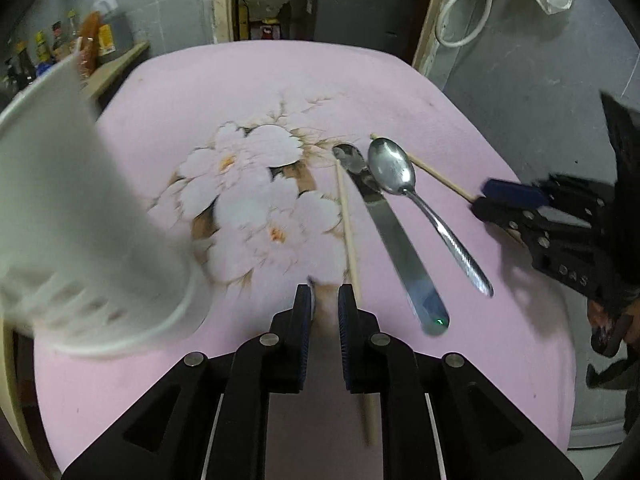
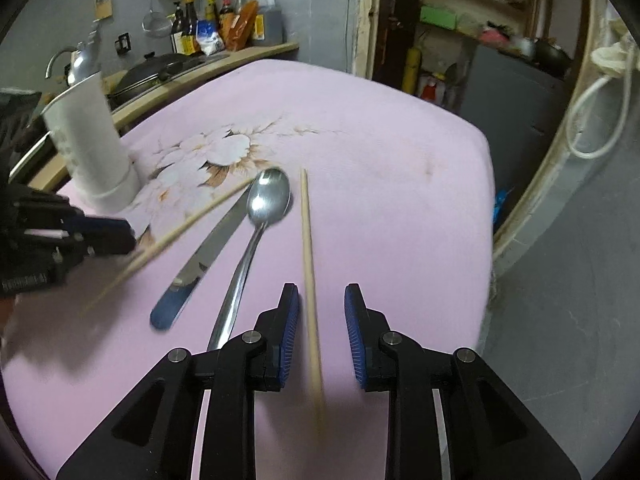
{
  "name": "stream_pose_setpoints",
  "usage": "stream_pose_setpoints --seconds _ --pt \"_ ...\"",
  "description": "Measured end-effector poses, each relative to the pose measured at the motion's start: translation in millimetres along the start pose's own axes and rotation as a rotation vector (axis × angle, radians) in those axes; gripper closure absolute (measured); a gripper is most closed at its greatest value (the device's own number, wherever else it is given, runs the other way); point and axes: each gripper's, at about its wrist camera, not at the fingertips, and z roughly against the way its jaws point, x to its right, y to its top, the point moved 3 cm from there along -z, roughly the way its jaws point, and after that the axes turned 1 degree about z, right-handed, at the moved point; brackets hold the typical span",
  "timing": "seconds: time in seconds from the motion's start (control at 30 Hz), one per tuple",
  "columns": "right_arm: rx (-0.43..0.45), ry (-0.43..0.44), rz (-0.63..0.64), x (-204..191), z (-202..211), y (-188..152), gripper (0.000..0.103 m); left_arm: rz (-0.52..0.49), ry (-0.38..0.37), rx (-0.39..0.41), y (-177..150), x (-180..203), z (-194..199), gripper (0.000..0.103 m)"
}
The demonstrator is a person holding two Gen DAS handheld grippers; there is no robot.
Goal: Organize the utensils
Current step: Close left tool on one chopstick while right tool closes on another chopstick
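A white utensil holder (image 1: 80, 216) stands at the left of the pink floral tablecloth (image 1: 248, 92); it also shows in the right wrist view (image 2: 90, 148). A metal spoon (image 1: 416, 200), a flat metal utensil (image 1: 396, 240) and two wooden chopsticks lie on the cloth. My left gripper (image 1: 324, 300) is open with a narrow gap; one chopstick (image 1: 348, 224) runs just right of its right finger. My right gripper (image 2: 322, 300) is open with the other chopstick (image 2: 308, 264) lying between its fingers. The spoon (image 2: 260, 220) lies left of it.
A counter (image 2: 208, 68) behind the table carries bottles, a wok and a kettle. A doorway with shelves (image 2: 460, 40) is at the back. A white cable (image 1: 468, 12) hangs on the wall at the right. The table's right edge drops to a grey floor.
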Motion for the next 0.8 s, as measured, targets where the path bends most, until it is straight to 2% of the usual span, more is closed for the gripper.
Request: stream_pose_setpoints --seconds 0.17,0.3,0.43,0.57,0.63,0.8 --pt "-0.055 0.039 0.016 4.2 -16.8 16.6 0.081 -0.023 -0.026 -0.024 10.1 5.0 -11.0 0.092" --pt "-0.076 0.047 0.012 6.7 -22.8 21.6 0.081 -0.020 -0.037 -0.048 15.0 4.0 -16.9 0.092" --pt "-0.079 0.055 0.007 9.0 -21.9 21.4 0.081 0.005 -0.079 -0.058 17.4 -0.5 -11.4 0.091" --pt "-0.073 0.058 0.014 10.9 -20.7 19.3 0.080 0.021 -0.116 -0.044 15.0 -6.5 -2.8 0.077" --pt "-0.075 0.055 0.022 10.1 -20.9 19.9 0.080 0.018 -0.129 -0.039 15.2 -6.5 0.1 0.076" --pt "-0.084 0.048 0.034 6.7 -22.4 22.4 0.079 -0.010 -0.087 -0.049 16.6 0.7 -3.5 0.076"
